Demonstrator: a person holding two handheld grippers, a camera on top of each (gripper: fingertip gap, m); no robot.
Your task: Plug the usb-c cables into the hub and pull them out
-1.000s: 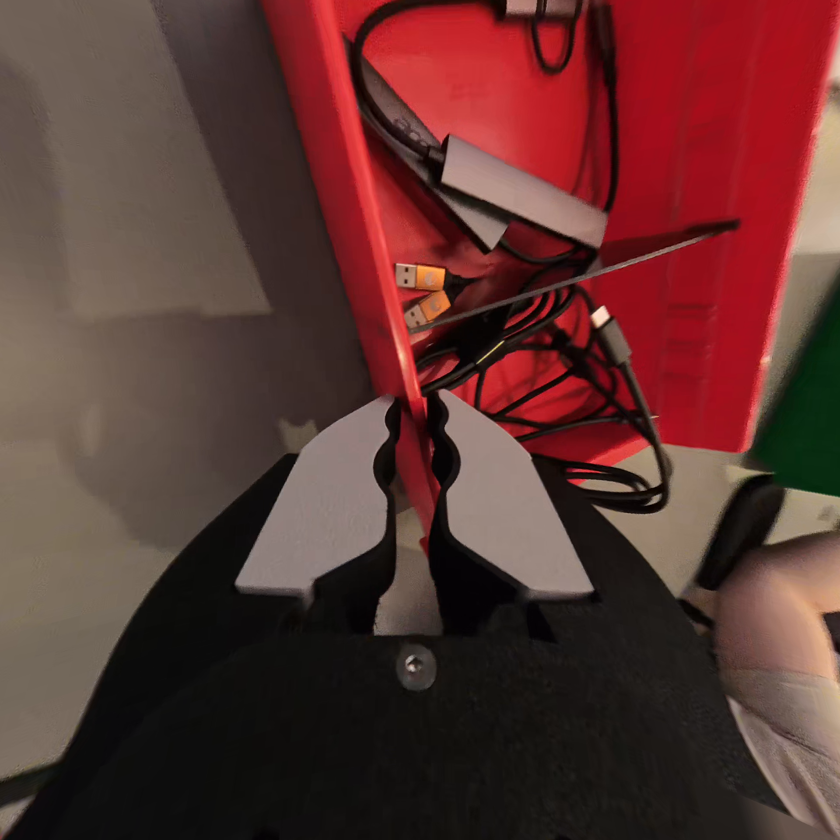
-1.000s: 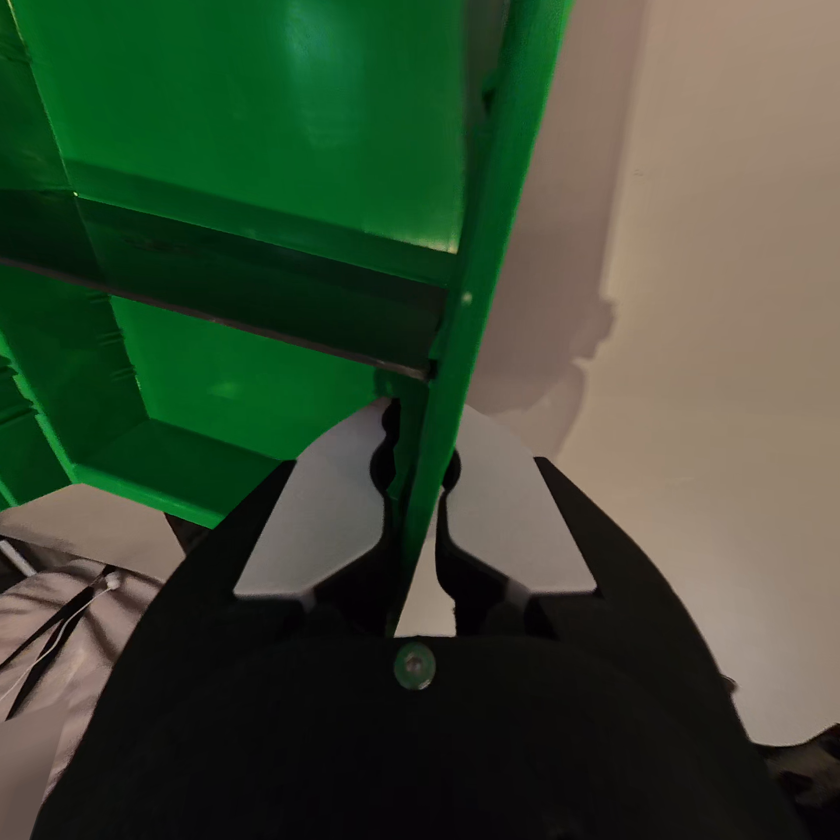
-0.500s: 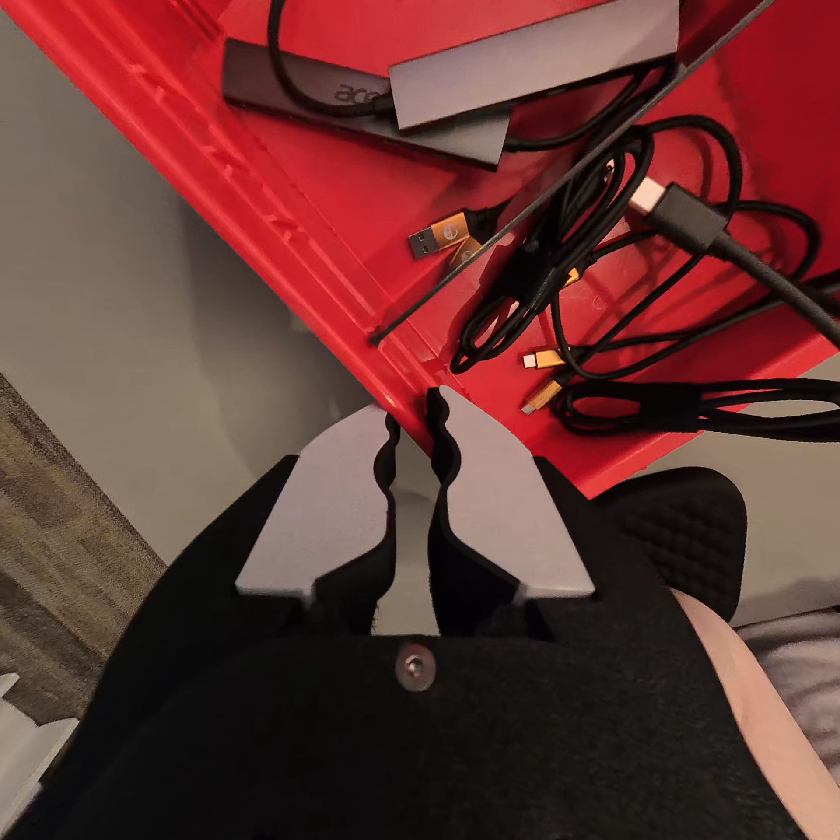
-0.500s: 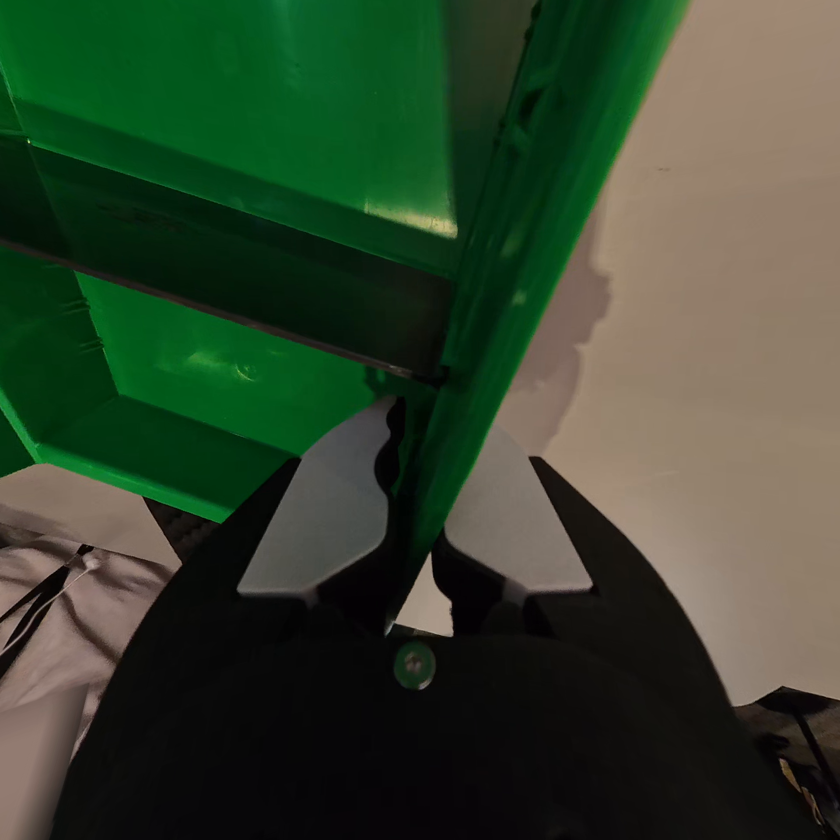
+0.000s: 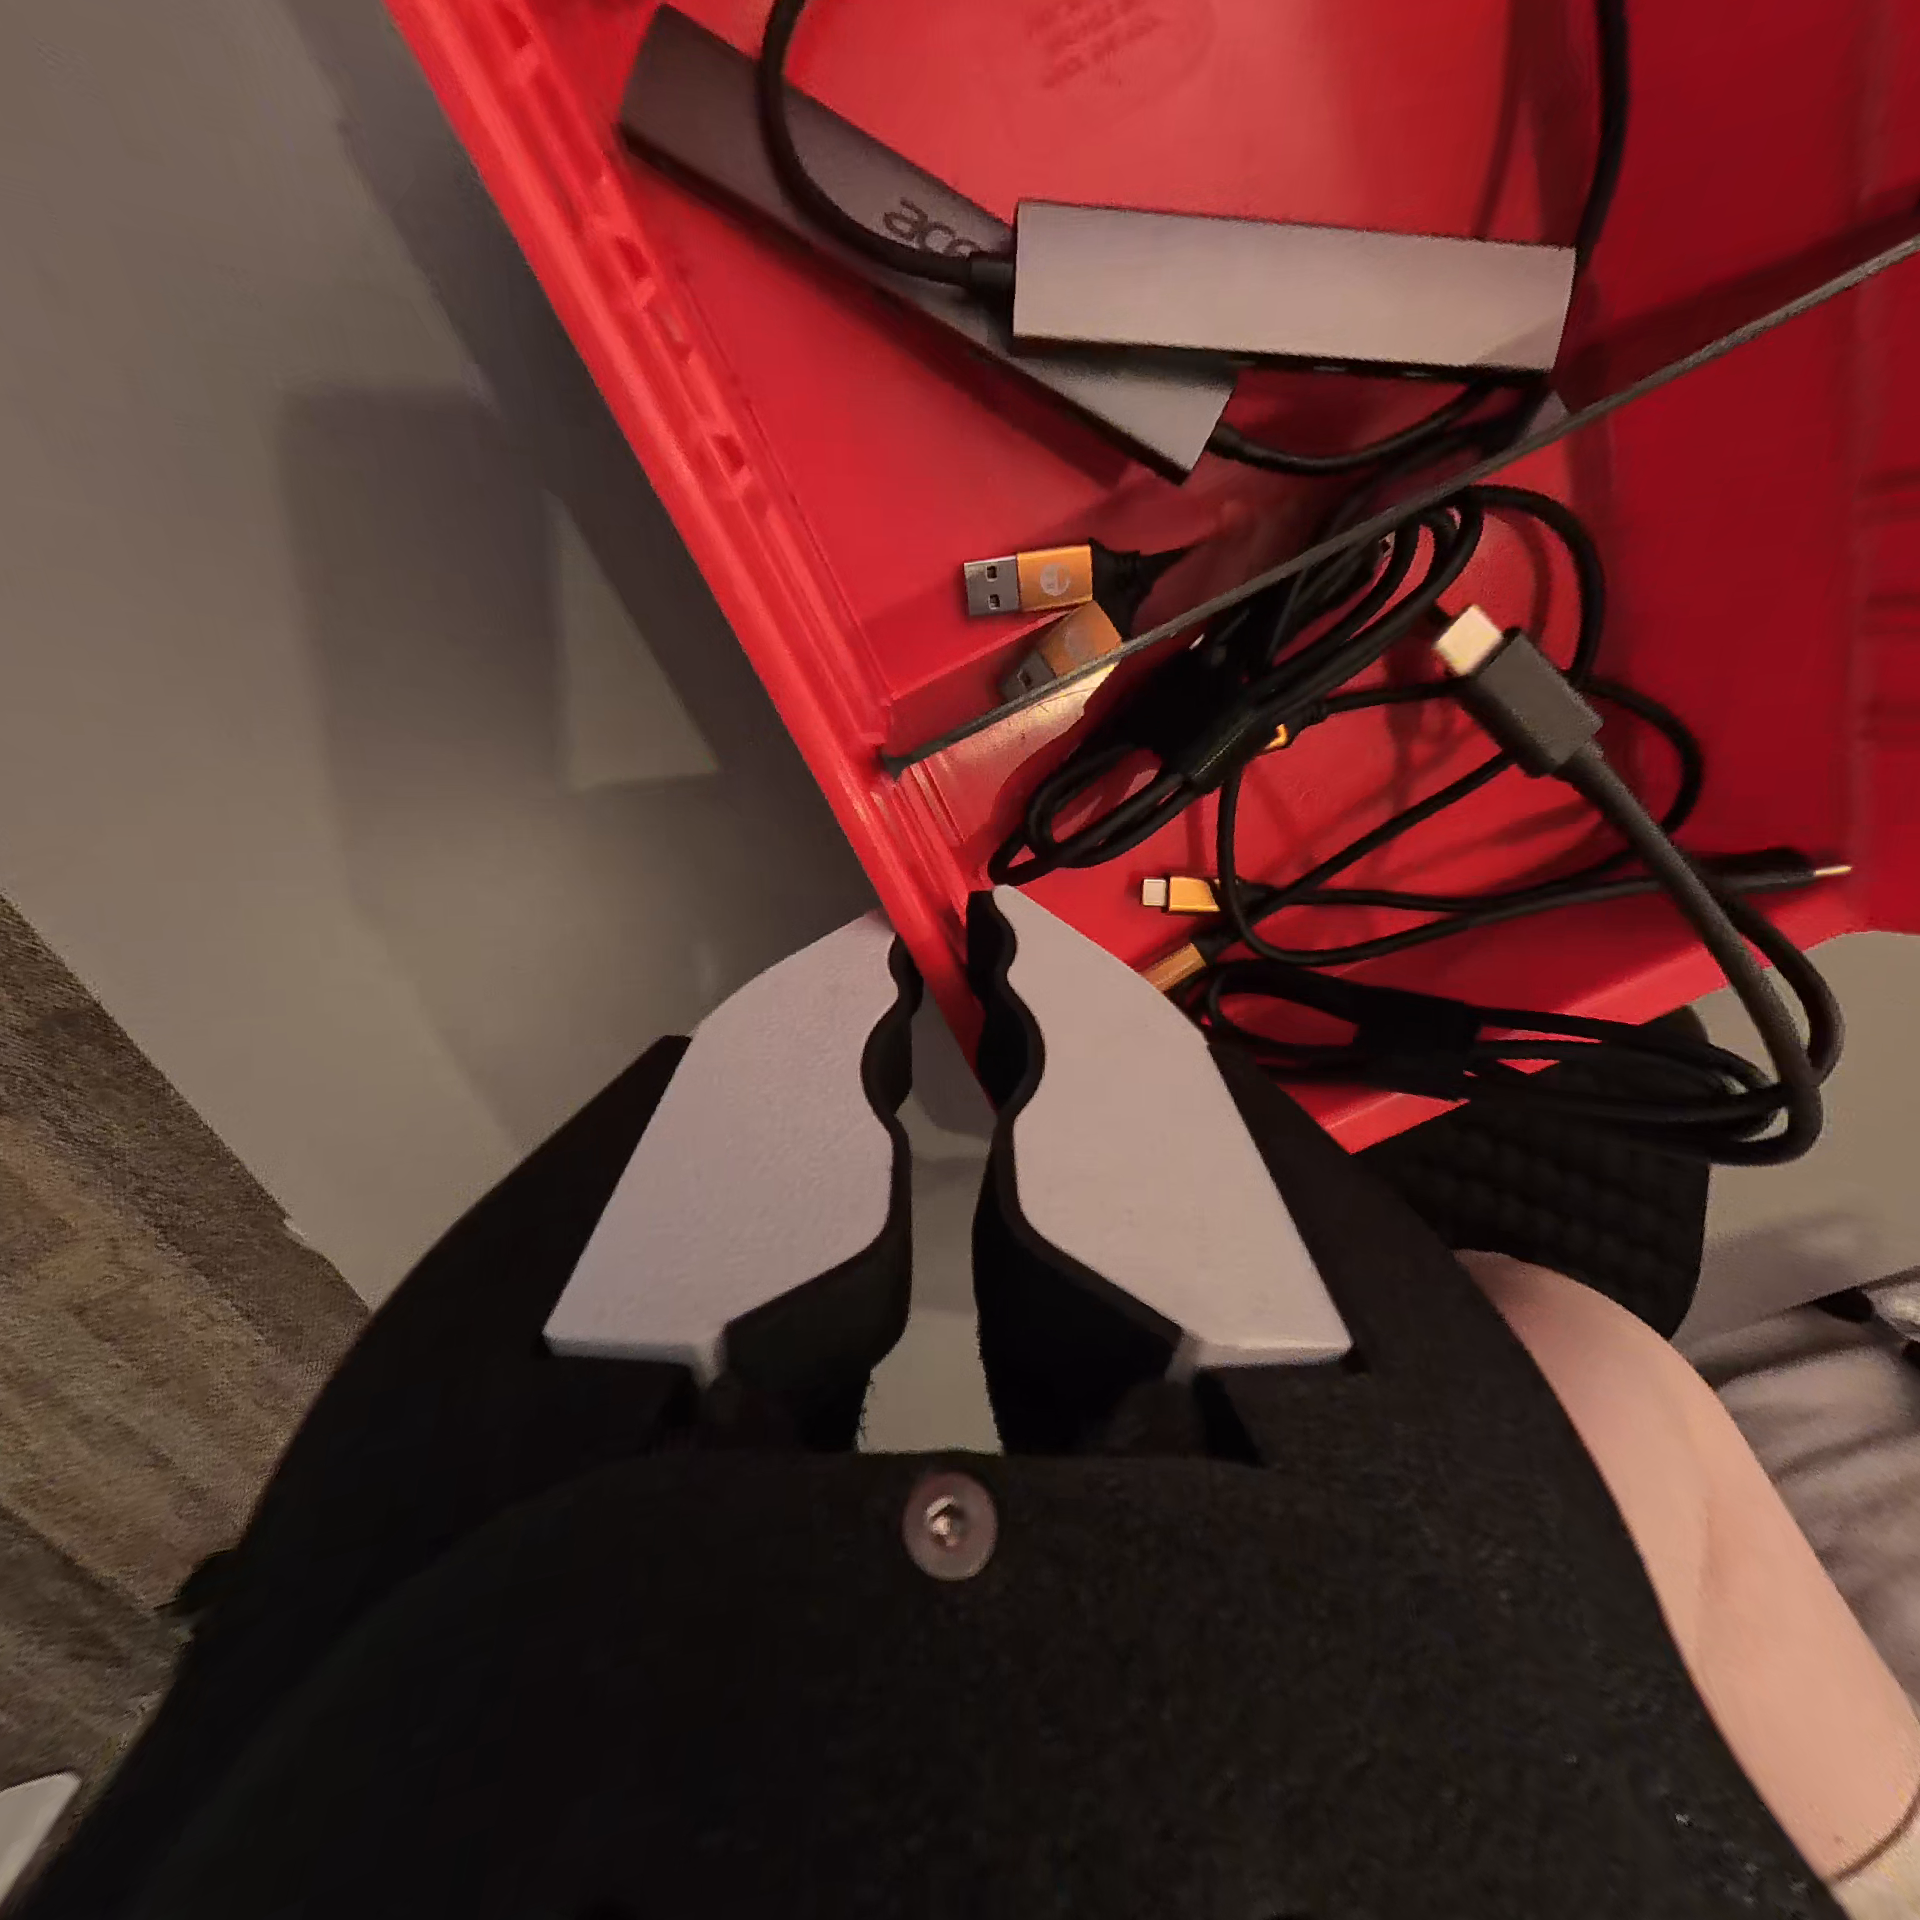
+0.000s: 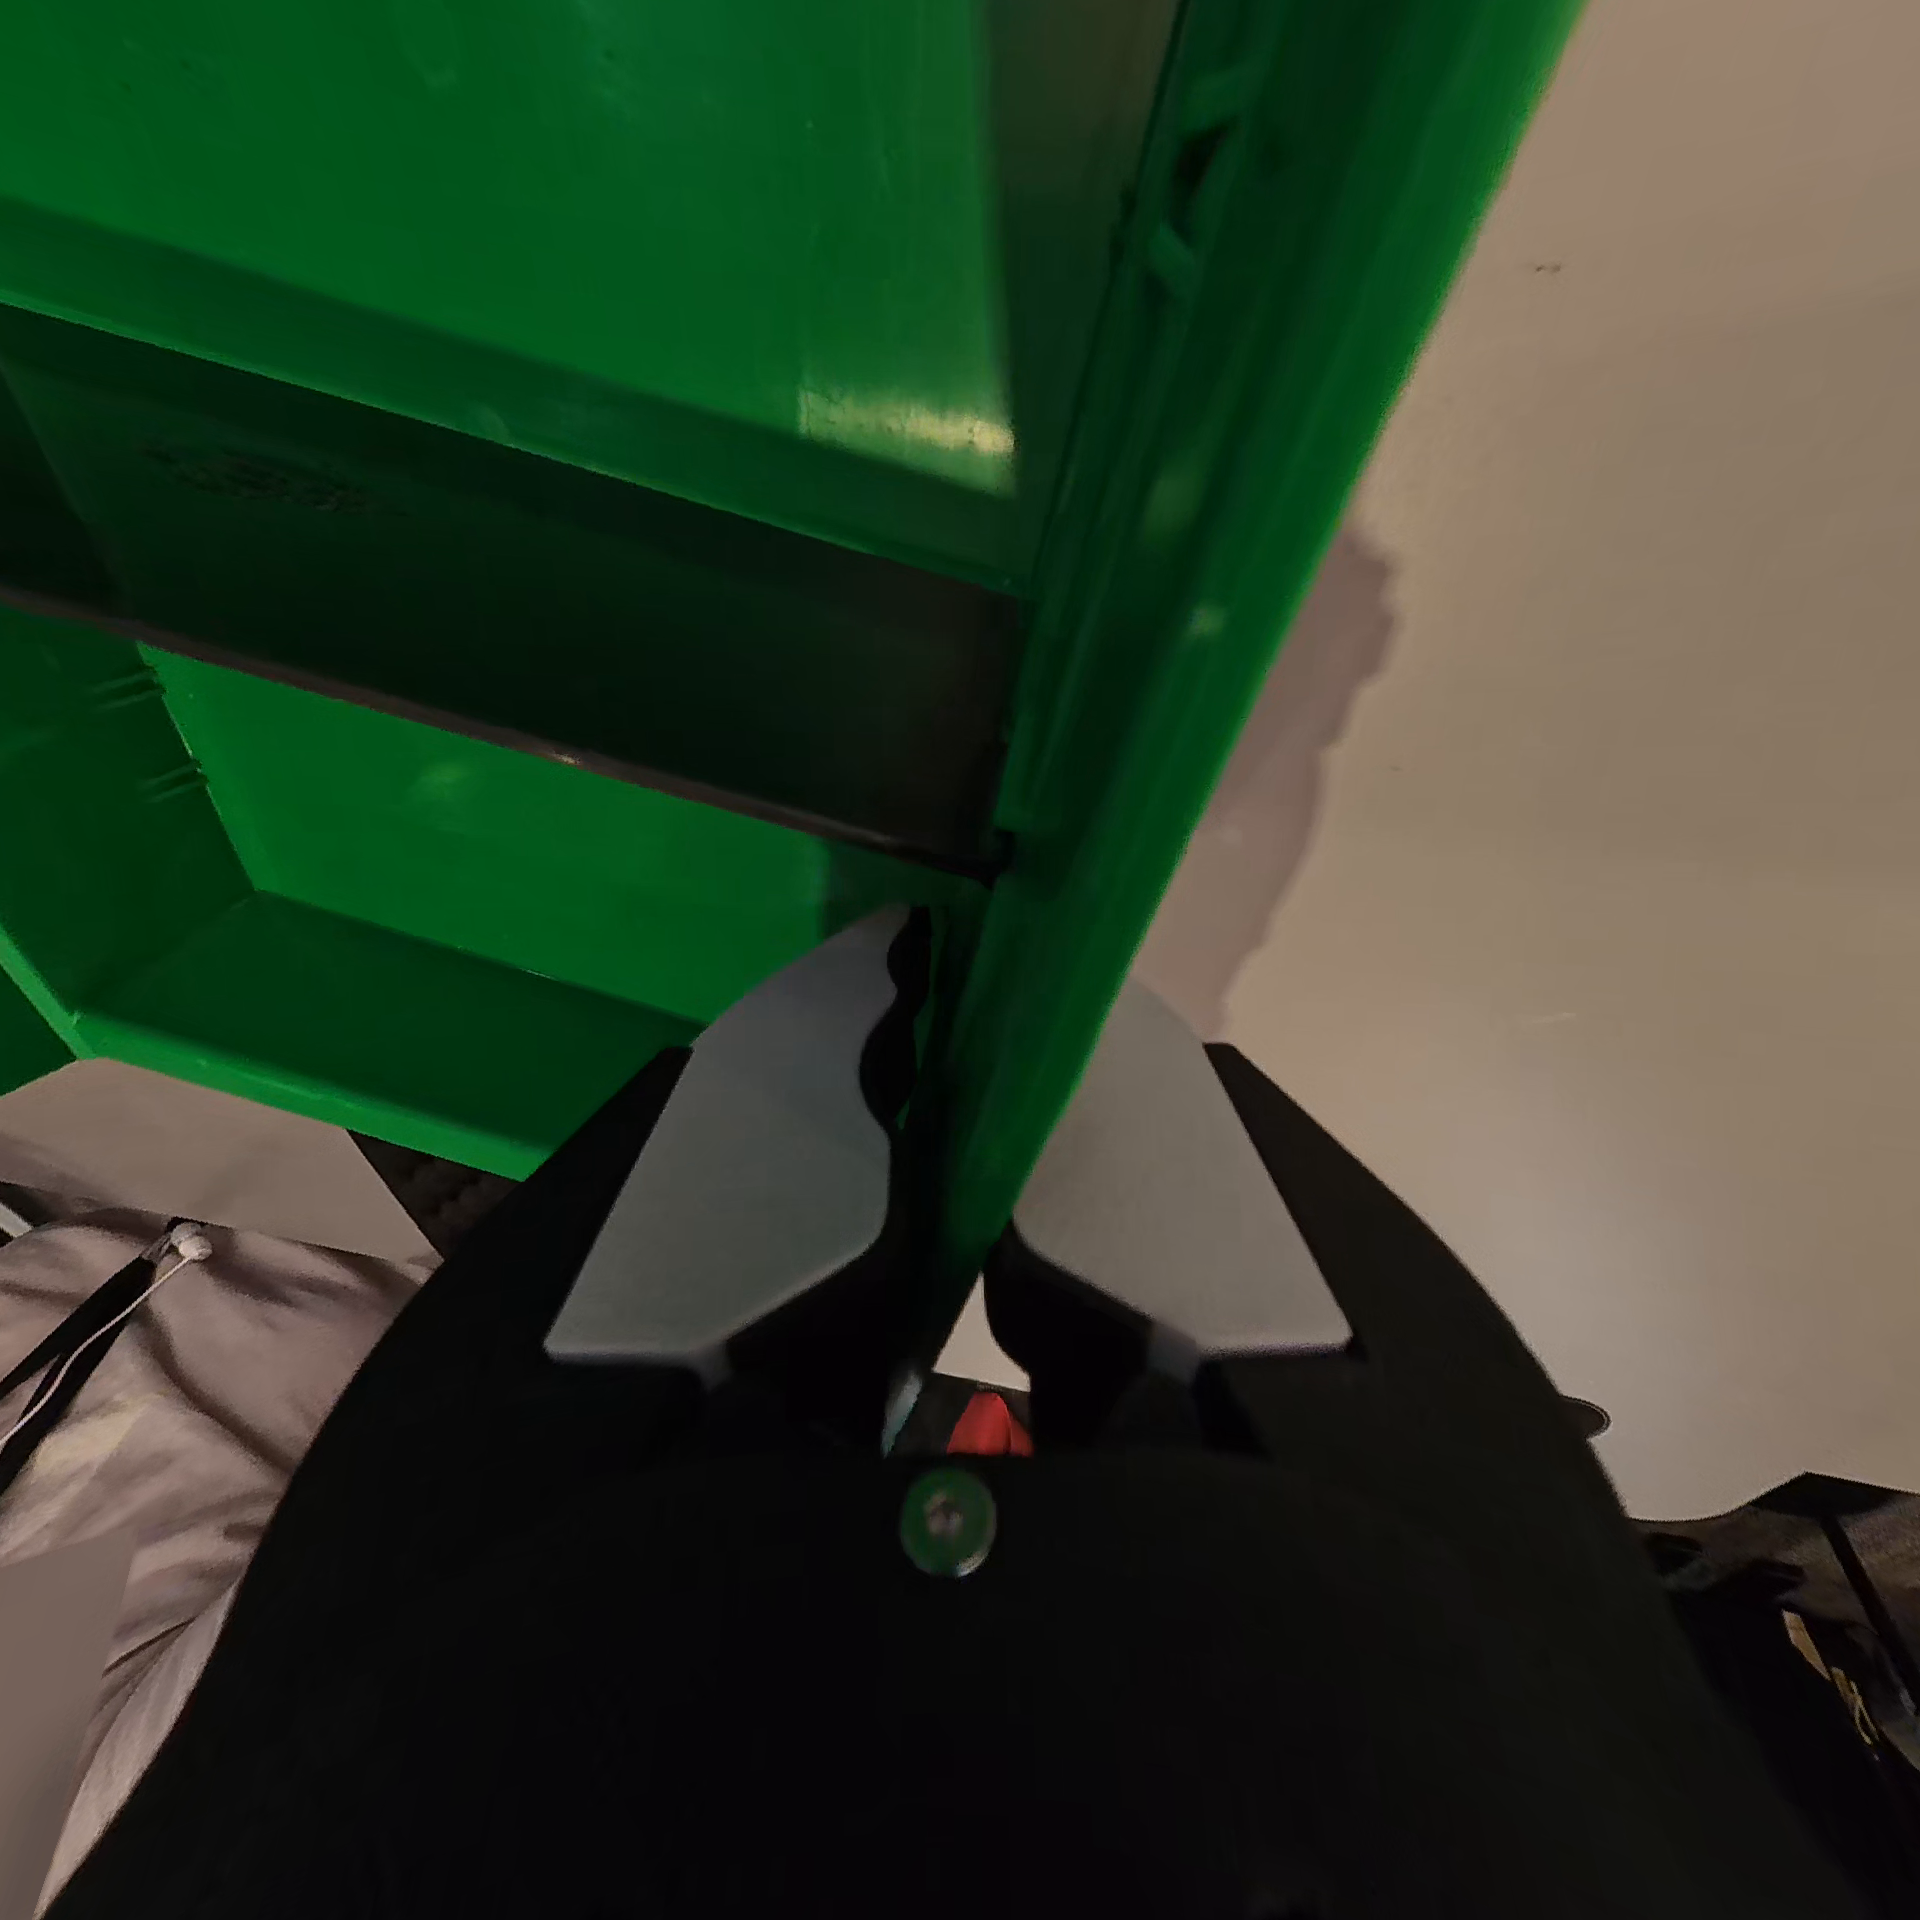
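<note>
Left gripper (image 5: 940, 914) clamped on the side wall of a red plastic bin (image 5: 727, 436) holding grey slab-shaped hubs (image 5: 1288, 286) and tangled black cables (image 5: 1455, 1029), right gripper (image 6: 951, 935) clamped on a green plastic bin's wall (image 6: 1143, 623).

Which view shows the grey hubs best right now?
The left wrist view: both hubs lie overlapping in the red bin, above the loose cables. The right wrist view shows only the empty green bin, no hubs.

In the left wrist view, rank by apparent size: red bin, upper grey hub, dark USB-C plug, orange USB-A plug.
1. red bin
2. upper grey hub
3. dark USB-C plug
4. orange USB-A plug

The last two look close; their depth in the bin makes that order unsure.
</note>
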